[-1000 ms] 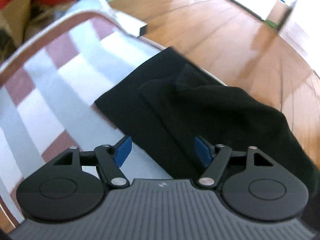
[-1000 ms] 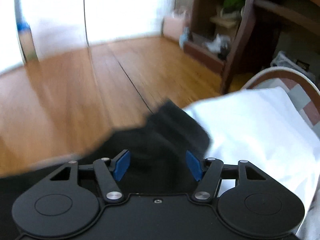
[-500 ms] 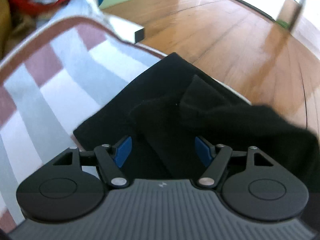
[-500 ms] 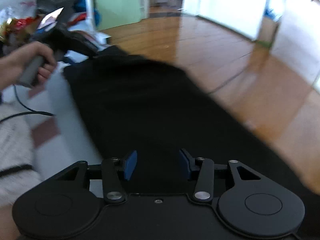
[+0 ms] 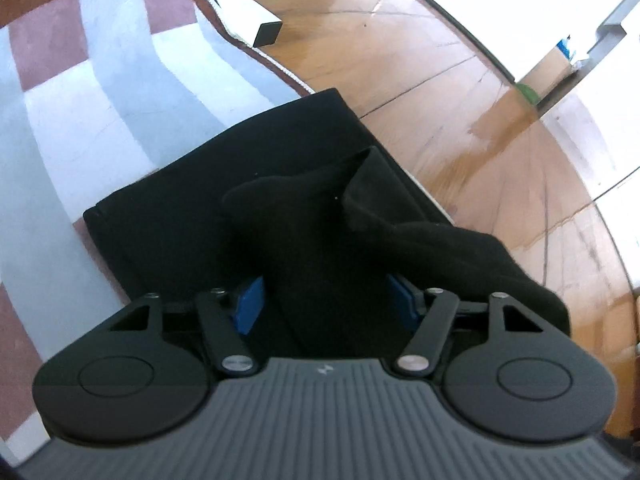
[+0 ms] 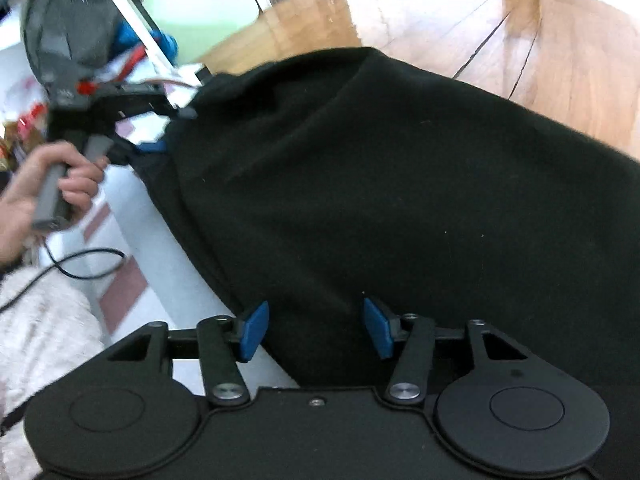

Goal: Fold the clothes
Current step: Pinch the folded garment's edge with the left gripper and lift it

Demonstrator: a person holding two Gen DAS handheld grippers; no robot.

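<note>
While black garment (image 5: 248,200) lies between them, left tool (image 5: 326,304) narrows, right tool (image 6: 314,328) widens.

The right gripper (image 6: 316,330) swings round from facing the wooden floor (image 6: 560,60) to looking along the black garment (image 6: 380,180), its jaws opening over the cloth. The left gripper (image 5: 326,306) sinks closer to the garment, jaws closing, apparently without pinching any fabric yet.
</note>
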